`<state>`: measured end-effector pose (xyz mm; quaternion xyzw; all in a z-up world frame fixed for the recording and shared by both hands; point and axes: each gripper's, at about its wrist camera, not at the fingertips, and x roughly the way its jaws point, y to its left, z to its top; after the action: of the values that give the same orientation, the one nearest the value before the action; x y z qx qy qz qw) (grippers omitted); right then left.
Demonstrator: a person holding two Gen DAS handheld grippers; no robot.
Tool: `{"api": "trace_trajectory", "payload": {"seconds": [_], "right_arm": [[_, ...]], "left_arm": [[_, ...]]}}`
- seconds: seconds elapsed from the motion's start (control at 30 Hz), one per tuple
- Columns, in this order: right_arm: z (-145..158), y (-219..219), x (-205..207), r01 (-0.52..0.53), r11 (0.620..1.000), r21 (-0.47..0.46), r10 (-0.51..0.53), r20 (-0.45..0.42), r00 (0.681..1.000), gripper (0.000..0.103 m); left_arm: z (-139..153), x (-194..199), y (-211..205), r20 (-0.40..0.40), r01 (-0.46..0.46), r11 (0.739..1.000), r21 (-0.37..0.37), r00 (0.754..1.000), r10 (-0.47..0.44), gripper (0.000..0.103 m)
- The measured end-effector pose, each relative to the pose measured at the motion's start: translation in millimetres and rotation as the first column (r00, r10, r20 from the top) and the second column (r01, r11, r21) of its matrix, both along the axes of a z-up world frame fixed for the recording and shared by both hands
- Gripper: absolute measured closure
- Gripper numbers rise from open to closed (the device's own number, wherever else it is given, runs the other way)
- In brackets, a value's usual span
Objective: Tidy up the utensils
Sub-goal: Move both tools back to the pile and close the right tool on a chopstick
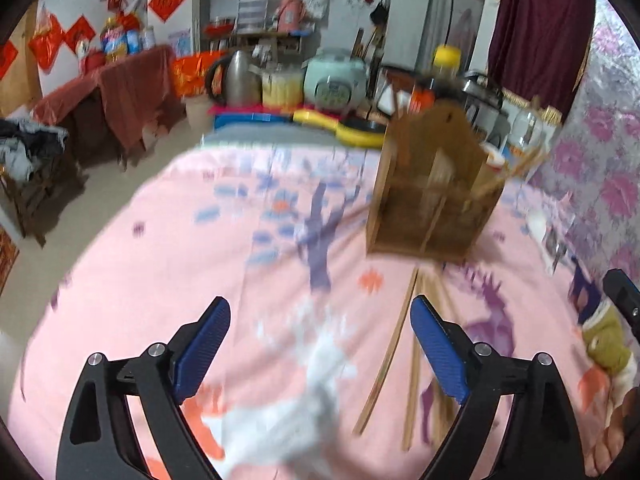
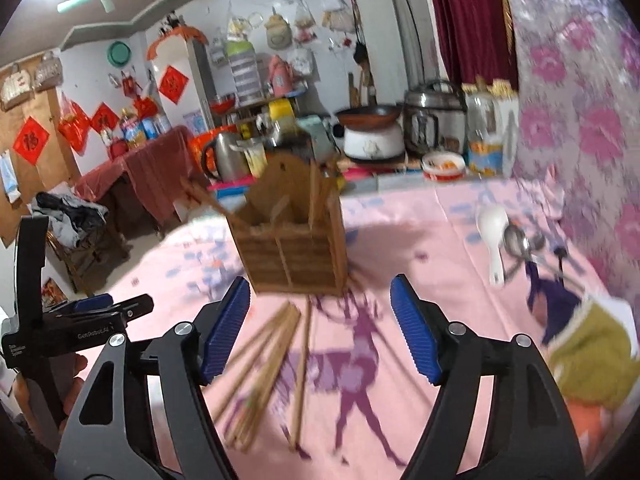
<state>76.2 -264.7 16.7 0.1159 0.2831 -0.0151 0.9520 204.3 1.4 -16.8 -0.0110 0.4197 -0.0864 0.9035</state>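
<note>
Both grippers stand with jaws wide apart and nothing between the pads. On the left gripper (image 1: 320, 344), the blue fingers (image 1: 208, 344) frame bare pink cloth (image 1: 160, 240); on the right gripper (image 2: 320, 328), the fingers (image 2: 226, 324) frame loose chopsticks (image 2: 272, 360).

Wooden utensil holder (image 2: 296, 248): upright on the cloth, divided into compartments. Several chopsticks stand in it, some leaning out over the rim. Blur hides which compartment holds them.

Loose chopsticks: a scattered bundle on the cloth just before the holder. In the left wrist view they lie just beside the right-hand finger.

White spoon (image 2: 494, 236) and metal spoon (image 2: 520, 240): on the cloth, well right of the holder, near the flowered wall (image 2: 592, 128).

Open cloth extends left of the holder to the bed edge.
</note>
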Motion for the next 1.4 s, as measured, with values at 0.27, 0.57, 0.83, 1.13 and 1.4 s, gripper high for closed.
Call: {"api": "trace_trajectory", "payload": {"seconds": [0.27,0.57,0.83,1.13,1.4], "right_arm": [[-61,-3,-16,-0.002,1.0,0.021,0.005,-0.13,0.991,0.031],[-81,13,-13,-0.069,0.998,0.003,0.068,-0.215,0.974,0.031],[-96,23,-7,-0.12,0.993,0.016,0.119,-0.284,0.951,0.031],[-107,39,-4,-0.18,0.983,-0.03,0.16,-0.333,0.929,0.046],[-117,48,2,-0.217,0.975,-0.046,0.181,-0.399,0.899,0.075]], "left_arm": [[-55,-9,7,-0.154,0.006,0.999,0.046,0.988,0.001,0.013],[-64,-8,0,-0.193,0.031,0.998,0.062,0.981,-0.018,0.013],[-77,-1,3,-0.252,0.017,0.998,0.057,0.968,-0.002,0.013],[-82,1,2,-0.271,0.014,0.997,0.072,0.963,0.006,0.013],[-83,0,2,-0.271,0.014,0.997,0.079,0.962,0.008,0.013]]}}
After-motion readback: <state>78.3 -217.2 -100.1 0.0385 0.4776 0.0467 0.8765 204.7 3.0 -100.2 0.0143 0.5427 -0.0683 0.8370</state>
